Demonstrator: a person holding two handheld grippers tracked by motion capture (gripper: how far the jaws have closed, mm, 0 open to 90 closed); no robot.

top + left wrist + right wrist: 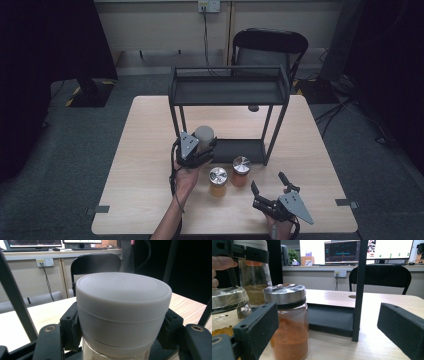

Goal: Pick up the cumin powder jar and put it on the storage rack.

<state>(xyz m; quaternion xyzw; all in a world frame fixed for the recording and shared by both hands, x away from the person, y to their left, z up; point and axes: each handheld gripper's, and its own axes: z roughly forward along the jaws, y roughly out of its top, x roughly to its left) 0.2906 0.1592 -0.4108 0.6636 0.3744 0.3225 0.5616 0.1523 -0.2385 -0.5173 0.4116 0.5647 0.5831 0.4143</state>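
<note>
Grey-lidded glass jar (204,135) of pale powder is gripped just under its lid by the left claw (196,150), clenched on it and held above the light wooden counter (145,150), at the near left post of the black metal two-tier rack (230,92). A carrying step is judged to be in hand, probably toward a rack shelf. Next, the jar would need to be kept upright and guided past the post. The right claw (270,186) is released, resting at the near right, just beside the steel-lidded jar of orange powder (241,171) and its yellow-filled neighbour (218,181).
</note>
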